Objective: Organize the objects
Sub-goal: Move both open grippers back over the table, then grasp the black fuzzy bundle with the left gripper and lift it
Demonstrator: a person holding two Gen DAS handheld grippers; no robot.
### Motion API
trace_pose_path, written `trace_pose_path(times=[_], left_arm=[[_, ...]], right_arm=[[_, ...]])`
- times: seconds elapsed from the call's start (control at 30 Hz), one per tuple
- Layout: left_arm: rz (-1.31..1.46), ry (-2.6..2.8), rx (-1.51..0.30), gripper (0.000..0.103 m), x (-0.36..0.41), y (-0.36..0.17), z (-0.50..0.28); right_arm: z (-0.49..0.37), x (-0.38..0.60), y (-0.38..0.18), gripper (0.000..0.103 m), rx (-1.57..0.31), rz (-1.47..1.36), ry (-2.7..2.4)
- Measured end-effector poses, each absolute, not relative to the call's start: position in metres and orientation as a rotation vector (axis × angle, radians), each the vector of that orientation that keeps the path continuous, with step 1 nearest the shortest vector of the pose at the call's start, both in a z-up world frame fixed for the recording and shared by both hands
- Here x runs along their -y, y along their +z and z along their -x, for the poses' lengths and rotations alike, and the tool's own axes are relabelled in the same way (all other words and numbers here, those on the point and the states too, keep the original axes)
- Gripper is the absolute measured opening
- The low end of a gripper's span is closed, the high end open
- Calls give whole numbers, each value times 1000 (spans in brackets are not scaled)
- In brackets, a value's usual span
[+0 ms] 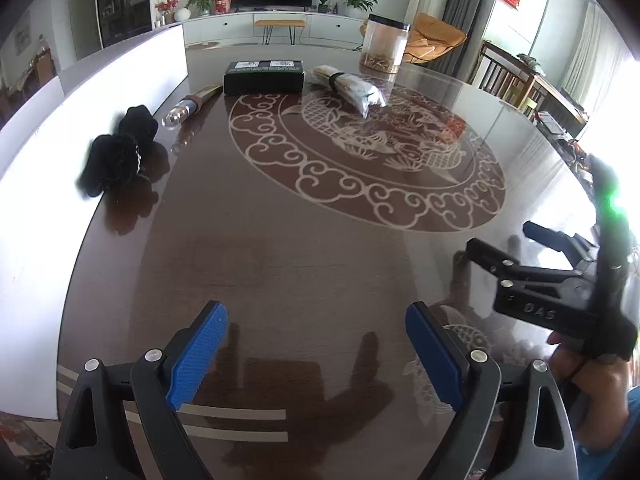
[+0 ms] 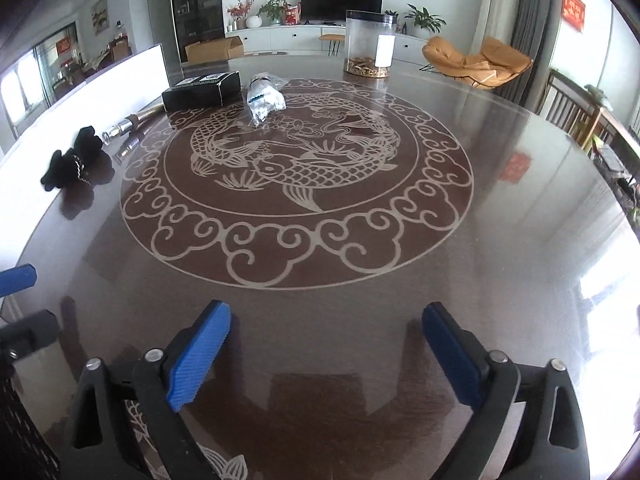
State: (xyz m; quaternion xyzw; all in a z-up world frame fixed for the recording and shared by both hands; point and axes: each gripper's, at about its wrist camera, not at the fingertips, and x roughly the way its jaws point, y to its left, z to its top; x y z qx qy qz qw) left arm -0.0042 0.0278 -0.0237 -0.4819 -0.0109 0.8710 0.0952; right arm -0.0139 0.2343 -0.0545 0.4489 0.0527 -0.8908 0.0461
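Left gripper (image 1: 316,354): black plastic arms w/ triangular cut-outs, round silver screws at the pivots, blue textured pads (image 1: 196,354) on the fingers. Right gripper (image 2: 326,354): same build, black frame, silver screws, blue ribbed pads (image 2: 198,356). Seen from the left cam, its black body carries raised letters "DAS" and a green light glows above it. Hand (image 1: 596,392) beside it, w/ a blue sleeve (image 1: 634,404) at the edge.
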Motion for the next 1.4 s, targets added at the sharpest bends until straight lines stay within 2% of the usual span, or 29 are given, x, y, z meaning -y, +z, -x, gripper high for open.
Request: trace_pose_path(times=[0.17, 0.33, 0.53, 0.63, 0.7, 0.73, 0.8, 0.9, 0.93, 1.0, 1.17, 1.4], left_arm=[[1455, 2625, 14, 91, -20, -38, 3], [1440, 2654, 84, 91, -7, -33, 1], [1291, 2793, 141, 91, 27, 3, 5], [1270, 2819, 115, 91, 49, 18, 30], [1285, 2813, 168, 91, 67, 22, 49], [1277, 2790, 197, 87, 74, 23, 59], [1262, 2775, 157, 87, 72, 25, 69], [1252, 2800, -4, 87, 61, 20, 81], [1261, 2800, -30, 86, 60, 16, 85], [1276, 2818, -62, 76, 62, 10, 88], [1340, 2824, 4, 34, 85, 1, 97], [1358, 2870, -119, 34, 80, -4, 99]], right_arm=[[3, -235, -54, 100, -164, -1362, -2701], [3, -234, -54, 102, -171, -1369, -2710], [4, -234, -54, 103, -180, -1372, -2718], [3, -233, -54, 103, -196, -1366, -2725], [3, -232, -53, 103, -207, -1362, -2729], [3, -232, -54, 103, -209, -1361, -2730], [3, -231, -53, 103, -208, -1358, -2722], [3, -230, -53, 103, -216, -1355, -2721], [2, -230, -53, 103, -218, -1354, -2721], [2, -229, -53, 103, -219, -1353, -2719], [3, -229, -54, 103, -215, -1353, -2713], [3, -229, -54, 103, -215, -1353, -2714]])
